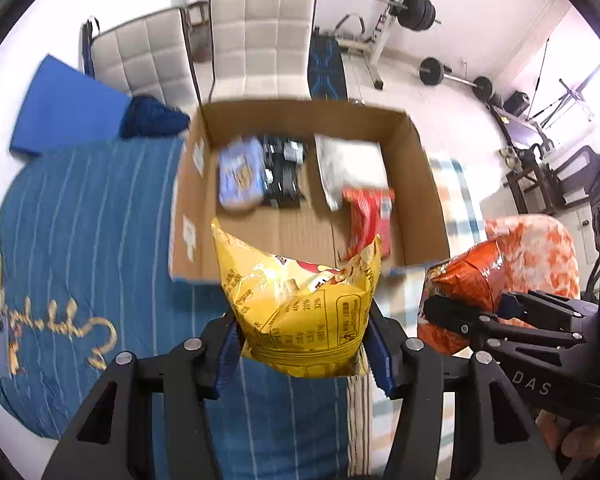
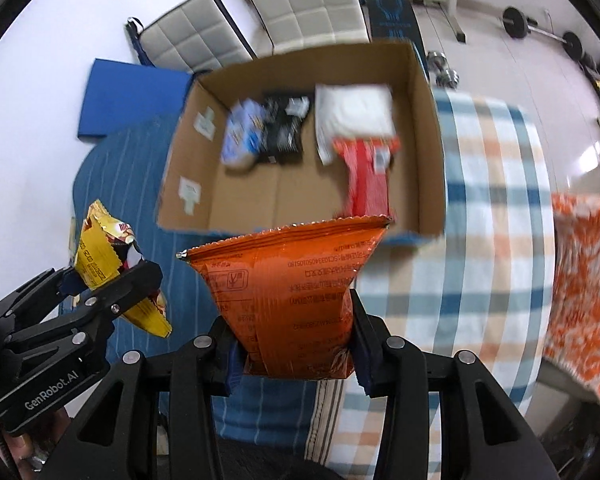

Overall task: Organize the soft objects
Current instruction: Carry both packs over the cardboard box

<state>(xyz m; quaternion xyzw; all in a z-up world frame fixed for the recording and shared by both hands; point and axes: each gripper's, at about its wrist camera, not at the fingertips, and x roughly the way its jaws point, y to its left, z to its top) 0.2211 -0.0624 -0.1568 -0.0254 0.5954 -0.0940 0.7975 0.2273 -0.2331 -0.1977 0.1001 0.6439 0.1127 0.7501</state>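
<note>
My left gripper is shut on a yellow snack bag, held up above the blue striped bedding; the bag hides its pads. The same left gripper and yellow snack bag show at the left of the right wrist view. My right gripper is shut on an orange snack bag. That right gripper and orange snack bag appear at the right of the left wrist view. Beyond both bags lies an open cardboard box holding several packets: pale blue, black, white and red.
The box rests on a blue striped blanket and a checked blanket. An orange-white patterned cloth lies at the right. A blue pad, two white quilted chairs and a weight bench with barbells stand behind the box.
</note>
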